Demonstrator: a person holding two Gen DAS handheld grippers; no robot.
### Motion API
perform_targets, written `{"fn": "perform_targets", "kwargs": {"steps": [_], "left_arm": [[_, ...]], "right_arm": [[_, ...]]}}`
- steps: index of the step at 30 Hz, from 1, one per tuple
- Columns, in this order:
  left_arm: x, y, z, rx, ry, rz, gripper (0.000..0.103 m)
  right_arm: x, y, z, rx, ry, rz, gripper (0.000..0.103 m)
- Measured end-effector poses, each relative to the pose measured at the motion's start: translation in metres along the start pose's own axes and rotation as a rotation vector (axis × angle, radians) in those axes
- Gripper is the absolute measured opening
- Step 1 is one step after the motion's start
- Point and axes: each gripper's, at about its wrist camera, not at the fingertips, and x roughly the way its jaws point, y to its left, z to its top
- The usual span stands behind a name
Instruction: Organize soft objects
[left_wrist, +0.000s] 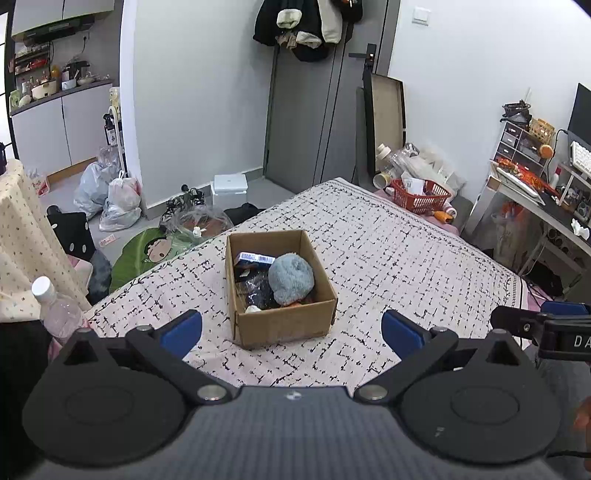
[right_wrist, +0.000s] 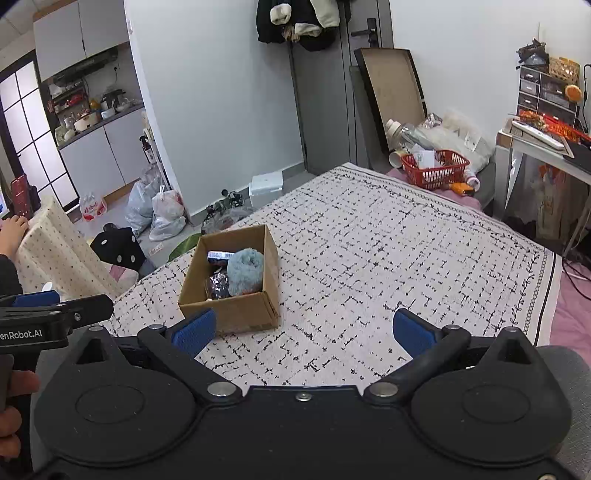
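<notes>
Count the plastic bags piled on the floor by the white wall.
3, clustered at the wall's corner: a greyish bag at the back left, a white bag with red contents beside it, and a white bag in front. More may be hidden behind them.

The left gripper (right_wrist: 55, 317) reads "enRobot.AI".

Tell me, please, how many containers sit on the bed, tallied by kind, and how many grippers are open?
Cardboard box: 1, holding a fluffy blue soft item
Red basket: 1, at the far corner
Open grippers: 2, left gripper and right gripper
Total: 2 containers, 2 grippers
</notes>
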Motion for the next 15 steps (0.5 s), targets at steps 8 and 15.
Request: {"fn": "perform_targets", "kwargs": {"steps": [8, 15], "left_arm": [[-0.007, -0.003, 0.001, 0.010, -0.015, -0.004, 0.103], [-0.015, -0.006, 0.002, 0.017, -0.026, -0.006, 0.102]], "right_arm": [[-0.008, 0.000, 0.000, -0.004, -0.024, -0.011, 0.103], [-0.015, 0.000, -0.001, -0.007, -0.043, -0.008, 0.103]]}}
